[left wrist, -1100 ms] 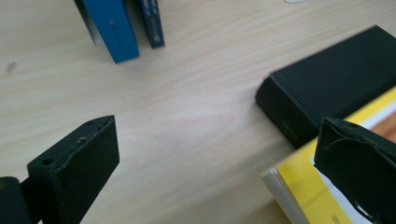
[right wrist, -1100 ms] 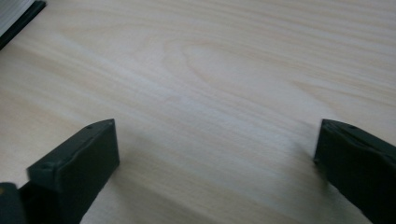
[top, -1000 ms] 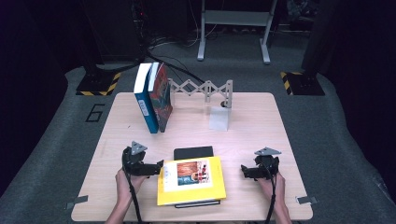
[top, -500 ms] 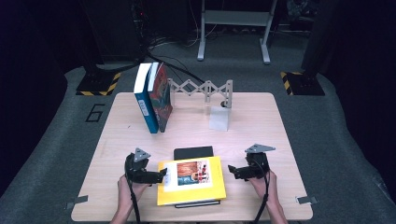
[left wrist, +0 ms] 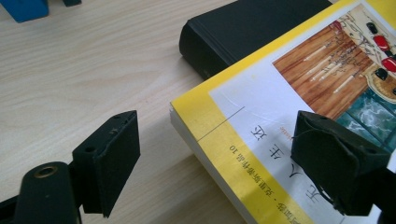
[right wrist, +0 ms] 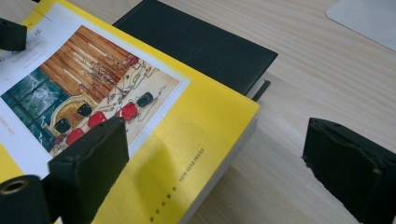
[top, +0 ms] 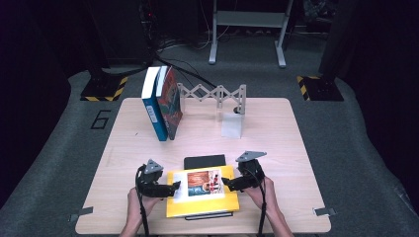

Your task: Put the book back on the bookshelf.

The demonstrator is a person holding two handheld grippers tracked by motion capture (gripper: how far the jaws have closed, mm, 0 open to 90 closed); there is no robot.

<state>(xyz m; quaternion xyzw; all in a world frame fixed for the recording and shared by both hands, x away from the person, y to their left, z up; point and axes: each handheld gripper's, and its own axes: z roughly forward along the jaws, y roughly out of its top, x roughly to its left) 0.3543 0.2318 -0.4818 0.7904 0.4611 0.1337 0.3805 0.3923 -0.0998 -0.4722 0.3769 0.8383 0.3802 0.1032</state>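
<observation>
Straddling opposite edges, the yellow book is being bracketed by left hand-held gripper and right hand-held gripper, both wide, nothing gripped or lifted yet.

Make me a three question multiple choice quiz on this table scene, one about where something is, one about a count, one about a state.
1. Where does the yellow book lie?
A. partly on the black book
B. against the white block
C. on the floor

2. How many books stand upright at the back left?
A. one
B. two
C. four

3. How are the left tongs?
A. shut on a pen
B. open astride the yellow book's edge
C. shut on nothing

Answers: 1 A, its far end overlaps the black cover; 2 B, a blue book and a red one; 3 B, one jaw over the cover, one off the edge.
</observation>
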